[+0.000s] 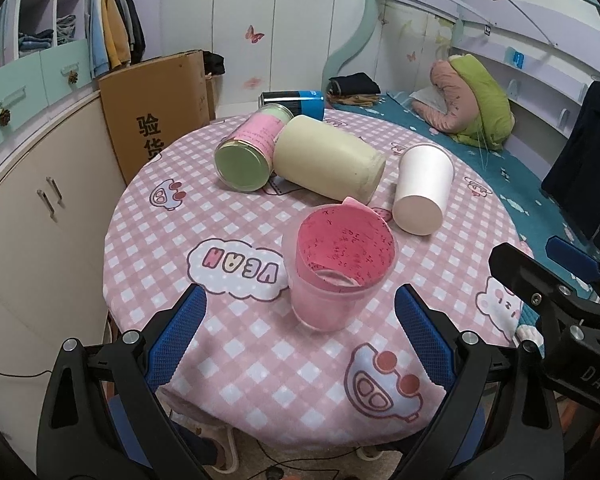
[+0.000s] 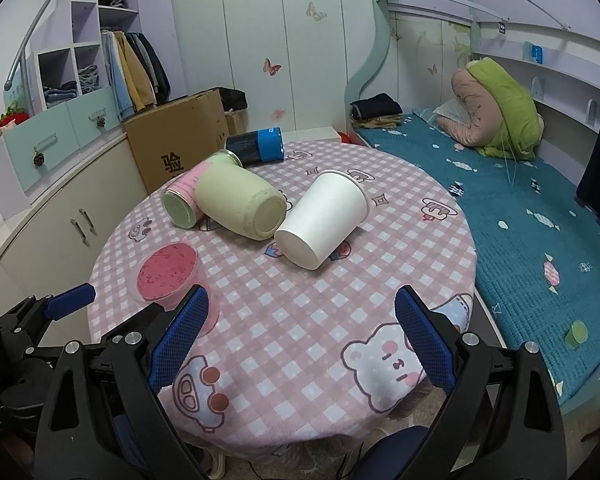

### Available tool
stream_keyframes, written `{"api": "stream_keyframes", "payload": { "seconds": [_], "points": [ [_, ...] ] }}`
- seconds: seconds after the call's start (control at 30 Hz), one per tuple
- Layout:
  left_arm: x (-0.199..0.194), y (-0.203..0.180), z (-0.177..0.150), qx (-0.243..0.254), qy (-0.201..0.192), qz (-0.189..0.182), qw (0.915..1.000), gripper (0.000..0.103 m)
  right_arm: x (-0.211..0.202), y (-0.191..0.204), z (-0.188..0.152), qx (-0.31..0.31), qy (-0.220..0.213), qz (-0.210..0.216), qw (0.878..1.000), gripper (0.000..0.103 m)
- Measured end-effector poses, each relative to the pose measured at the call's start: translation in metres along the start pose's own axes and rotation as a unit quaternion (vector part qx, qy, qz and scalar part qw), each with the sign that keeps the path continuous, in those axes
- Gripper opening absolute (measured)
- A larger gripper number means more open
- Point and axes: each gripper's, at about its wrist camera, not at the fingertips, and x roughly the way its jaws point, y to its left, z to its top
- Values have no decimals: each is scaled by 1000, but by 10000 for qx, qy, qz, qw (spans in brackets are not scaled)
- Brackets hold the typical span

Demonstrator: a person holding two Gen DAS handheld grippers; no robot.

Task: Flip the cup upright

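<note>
Left wrist view: left tool (image 1: pixel 300 332) wide, empty, short of upright pink cup (image 1: pixel 332 276). White paper cup (image 1: pixel 422 190) on side on counter (image 1: pixel 236 364), base toward camera, just beside cream jar (image 1: pixel 328 158); green-lidded jar (image 1: pixel 250 152) and dark blue can (image 1: pixel 294 102) behind.

Right wrist view: right tool (image 2: pixel 302 336) wide, empty, aimed at white paper cup (image 2: pixel 324 218), well apart. Best grip: across mid wall, light squeeze, tip base down. Open counter right of cup; cream jar (image 2: pixel 242 208) close on left; counter edge near tool.
</note>
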Motion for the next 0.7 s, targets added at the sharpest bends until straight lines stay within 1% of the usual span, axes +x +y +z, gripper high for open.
{"api": "stream_keyframes", "payload": {
  "seconds": [0.1, 0.33, 0.47, 0.7],
  "points": [
    [5, 2, 2, -30, 54, 21, 10000, 96, 5, -1, 2, 26, 38, 20, 10000, 91],
    [7, 1, 6, -33, 29, 26, 10000, 96, 10, -2, 6, 33, 48, 39, 10000, 91],
    [0, -1, 7, 34, -146, 94, 9998, 96, 8, 1, 8, 4, 2, 61, 10000, 91],
    [-9, -3, 9, 89, -305, 168, 9994, 96, 1, 4, 10, -31, -91, 84, 9999, 91]
  ]
}}
